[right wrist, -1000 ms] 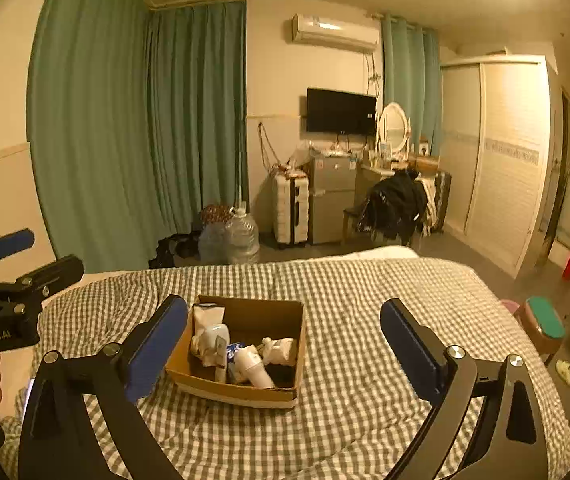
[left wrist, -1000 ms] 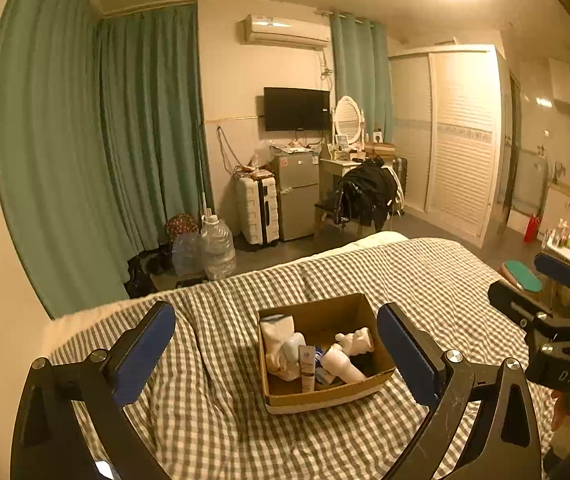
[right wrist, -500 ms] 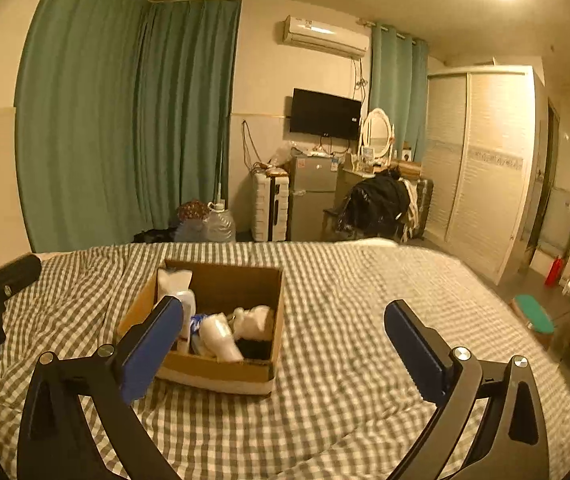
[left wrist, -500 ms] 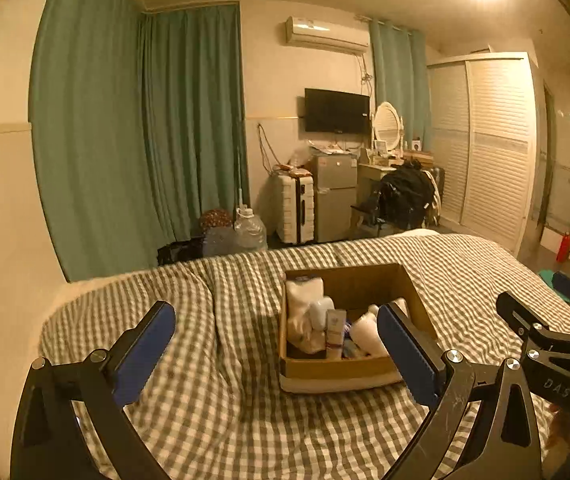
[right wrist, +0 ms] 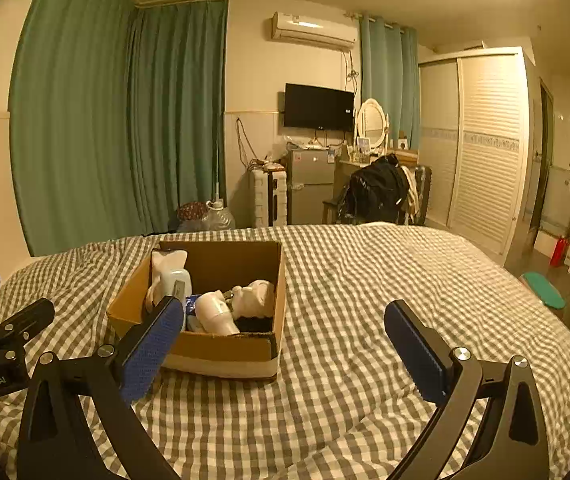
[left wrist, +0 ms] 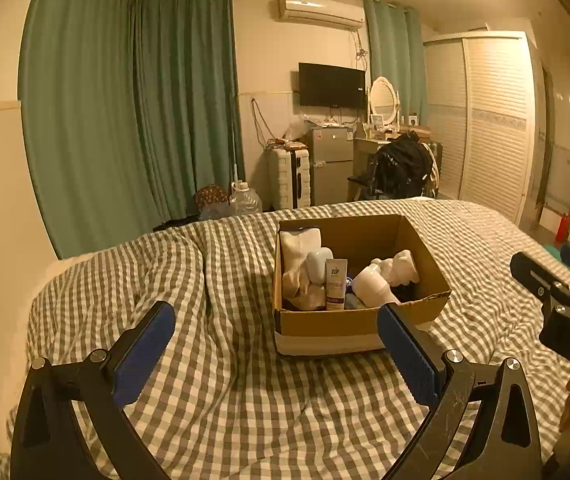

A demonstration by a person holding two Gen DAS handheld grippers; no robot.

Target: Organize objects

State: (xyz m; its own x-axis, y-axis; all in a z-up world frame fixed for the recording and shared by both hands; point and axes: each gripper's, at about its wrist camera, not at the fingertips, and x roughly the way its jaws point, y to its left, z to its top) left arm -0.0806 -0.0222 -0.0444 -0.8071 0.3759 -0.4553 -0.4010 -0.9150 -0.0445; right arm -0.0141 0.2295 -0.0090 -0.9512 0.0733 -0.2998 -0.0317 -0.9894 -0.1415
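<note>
Cardboard box, open-topped with a pale band round its base, sat on the bed's rumpled grey-and-white checked cover, which bunched into soft ridges to its left. Inside I saw a cream pouch leaning in the far left corner, a rounded pale-blue bottle against it, an upright squeeze tube with a dark lower half, a smooth white bottle lying tilted, and a lumpy white figurine toward the right wall. My left gripper hung spread wide, its ribbed blue pads holding nothing, the right pad overlapping the box's near corner in view. My right gripper was equally wide and empty above the cover beside the box.
</note>
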